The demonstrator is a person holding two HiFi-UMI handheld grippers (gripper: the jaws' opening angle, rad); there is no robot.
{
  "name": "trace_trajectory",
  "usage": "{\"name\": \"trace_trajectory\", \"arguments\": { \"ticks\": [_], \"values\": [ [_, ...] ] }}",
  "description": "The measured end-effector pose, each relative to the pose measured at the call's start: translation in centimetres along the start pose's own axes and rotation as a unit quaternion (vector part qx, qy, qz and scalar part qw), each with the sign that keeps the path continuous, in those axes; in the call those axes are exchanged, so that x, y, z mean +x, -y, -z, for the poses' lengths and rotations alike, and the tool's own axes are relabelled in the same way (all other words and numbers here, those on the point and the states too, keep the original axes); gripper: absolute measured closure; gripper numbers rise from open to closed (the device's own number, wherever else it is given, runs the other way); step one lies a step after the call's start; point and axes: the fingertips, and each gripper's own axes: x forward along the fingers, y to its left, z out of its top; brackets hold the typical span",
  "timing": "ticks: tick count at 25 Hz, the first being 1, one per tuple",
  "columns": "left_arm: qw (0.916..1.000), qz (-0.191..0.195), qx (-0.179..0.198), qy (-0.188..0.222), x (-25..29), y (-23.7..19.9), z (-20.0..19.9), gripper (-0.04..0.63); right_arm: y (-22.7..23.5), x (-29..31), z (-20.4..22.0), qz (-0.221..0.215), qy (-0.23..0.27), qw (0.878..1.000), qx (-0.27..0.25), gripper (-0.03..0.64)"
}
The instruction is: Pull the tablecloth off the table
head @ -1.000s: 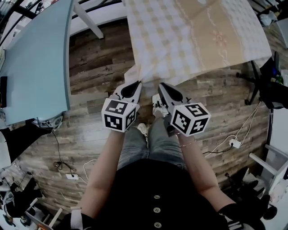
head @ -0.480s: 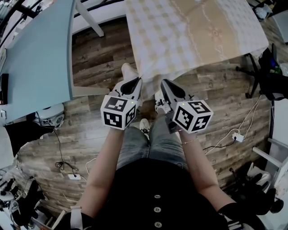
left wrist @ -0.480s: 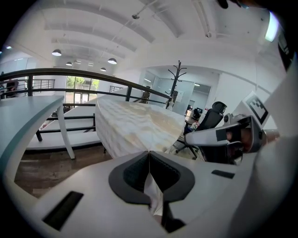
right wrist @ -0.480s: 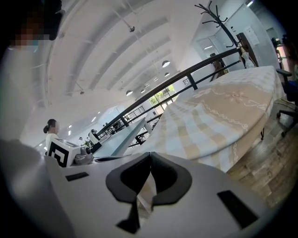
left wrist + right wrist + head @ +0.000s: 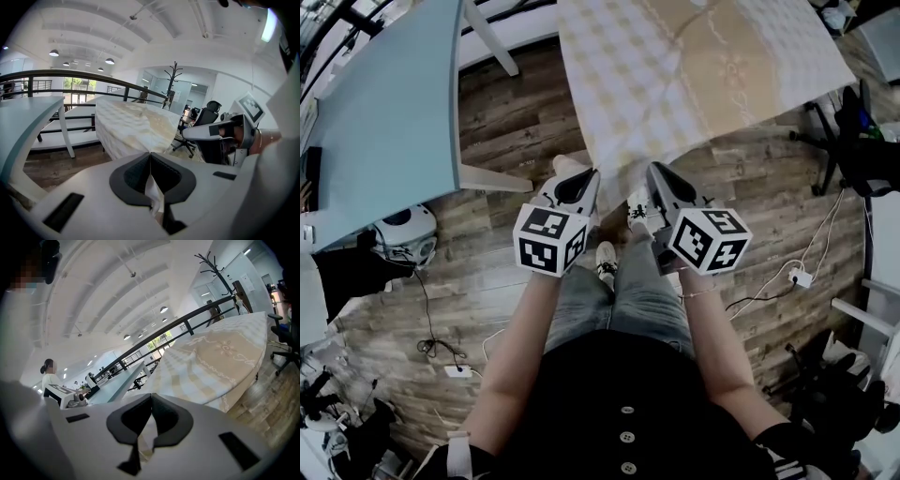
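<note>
A cream and beige checked tablecloth (image 5: 694,66) covers the table at the top of the head view. Its near edge is drawn down off the table into a narrowing fold that runs to both grippers. My left gripper (image 5: 586,175) is shut on that edge; in the left gripper view a strip of cloth (image 5: 153,197) is pinched where the jaws (image 5: 150,154) meet. My right gripper (image 5: 654,171) is shut on the same edge beside it, with cloth (image 5: 145,441) caught between its closed jaws (image 5: 151,397). The two grippers sit side by side, low, in front of the person's legs.
A light blue table (image 5: 384,122) stands to the left, with its white leg (image 5: 492,178) close to my left gripper. A black office chair (image 5: 862,159) is at the right. Cables (image 5: 769,291) trail over the wooden floor. A coat stand (image 5: 174,79) rises behind the clothed table.
The table and cloth have slid up and away in the head view. The cloth's near edge is stretched further off the table towards both grippers, which stay shut on it.
</note>
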Motion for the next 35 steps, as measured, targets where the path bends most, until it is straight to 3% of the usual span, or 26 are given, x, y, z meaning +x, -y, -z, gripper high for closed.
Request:
{"name": "trace_trajectory", "arguments": {
  "ticks": [19, 35],
  "values": [
    [0.9992, 0.015, 0.005, 0.038, -4.0, 4.1, 0.6, 0.578, -5.3, -4.5, 3.0, -0.029, -0.016, 0.997, -0.065, 0.591],
    [0.9988, -0.006, -0.004, 0.048, -6.9, 7.9, 1.8, 0.578, -6.4, -9.4, 4.3, -0.05, -0.007, 0.997, -0.061, 0.59]
  ]
}}
